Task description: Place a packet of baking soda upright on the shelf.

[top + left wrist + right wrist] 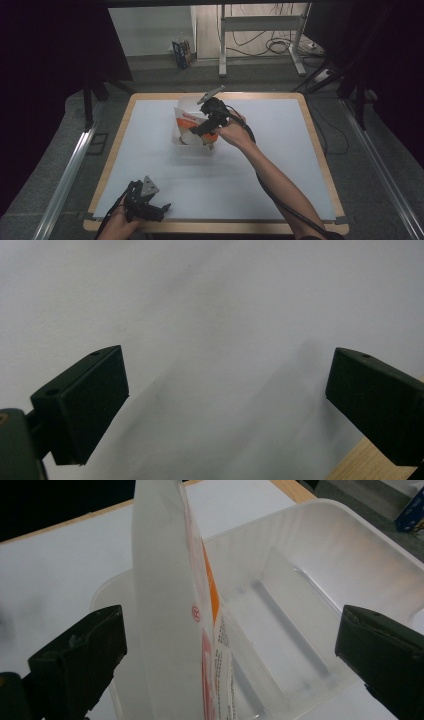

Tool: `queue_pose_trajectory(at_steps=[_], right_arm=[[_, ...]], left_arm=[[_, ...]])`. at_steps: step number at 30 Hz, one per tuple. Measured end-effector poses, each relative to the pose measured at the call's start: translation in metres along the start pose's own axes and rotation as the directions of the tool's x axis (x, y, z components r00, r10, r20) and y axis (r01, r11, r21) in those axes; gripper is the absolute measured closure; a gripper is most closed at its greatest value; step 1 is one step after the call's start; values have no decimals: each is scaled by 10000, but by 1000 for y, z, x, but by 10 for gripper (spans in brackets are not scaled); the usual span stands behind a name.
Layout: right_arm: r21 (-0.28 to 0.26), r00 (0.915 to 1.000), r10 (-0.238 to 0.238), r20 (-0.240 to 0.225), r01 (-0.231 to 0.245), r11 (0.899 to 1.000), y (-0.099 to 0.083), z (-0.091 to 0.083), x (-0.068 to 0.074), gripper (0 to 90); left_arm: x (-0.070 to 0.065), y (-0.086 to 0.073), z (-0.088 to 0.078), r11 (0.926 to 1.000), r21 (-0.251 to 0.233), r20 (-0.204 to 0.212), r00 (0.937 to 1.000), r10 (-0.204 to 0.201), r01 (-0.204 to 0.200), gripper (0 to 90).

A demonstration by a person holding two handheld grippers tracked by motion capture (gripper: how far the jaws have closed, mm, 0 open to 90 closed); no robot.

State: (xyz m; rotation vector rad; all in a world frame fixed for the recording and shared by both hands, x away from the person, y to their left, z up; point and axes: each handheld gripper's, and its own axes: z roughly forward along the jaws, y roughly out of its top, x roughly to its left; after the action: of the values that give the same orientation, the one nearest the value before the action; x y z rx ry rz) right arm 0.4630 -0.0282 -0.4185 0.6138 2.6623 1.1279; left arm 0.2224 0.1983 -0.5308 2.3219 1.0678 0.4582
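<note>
Nearest the camera, the left gripper (150,205) rested at the table's (280,195) front edge, well apart from the clear plastic bin (320,580), its jaws spread wide over bare white surface. Over at the bin, the right gripper (202,127) hovered above it, jaws apart. A flat orange-and-white packet (165,610) stood upright inside; whether a jaw touched it was hard to tell. Judging by that, placing or pulling the packet was in hand; closing squarely on it would come next.

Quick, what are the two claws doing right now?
Left gripper: open, holding nothing, over the white table.
Right gripper: open, jaws either side of the packet in the plastic tub.
</note>
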Motion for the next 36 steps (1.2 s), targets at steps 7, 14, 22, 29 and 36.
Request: queue_pose_trajectory(at_steps=[7,14,22,29,36], right_arm=[[123,9998,-144,129,143,9998,0,-2,1,0],[120,9996,-214,170,212,9997,-3,-8,1,0],[45,9994,-314,167,314,9995,-6,-20,2,0],[-49,9994,-260,229,261,9996,-10,-33,2,0],[-190,9993,-177,314,183,9997,-18,-45,0,0]], left_arm=[[0,0,0,10000,-4,-5,10000,8,-8,36],[0,0,0,10000,1,0,10000,3,-3,36],[0,0,0,10000,-4,-8,10000,6,-6,36],[0,0,0,10000,11,-28,10000,23,-23,36],[0,0,0,10000,-15,4,10000,-46,46,36]])
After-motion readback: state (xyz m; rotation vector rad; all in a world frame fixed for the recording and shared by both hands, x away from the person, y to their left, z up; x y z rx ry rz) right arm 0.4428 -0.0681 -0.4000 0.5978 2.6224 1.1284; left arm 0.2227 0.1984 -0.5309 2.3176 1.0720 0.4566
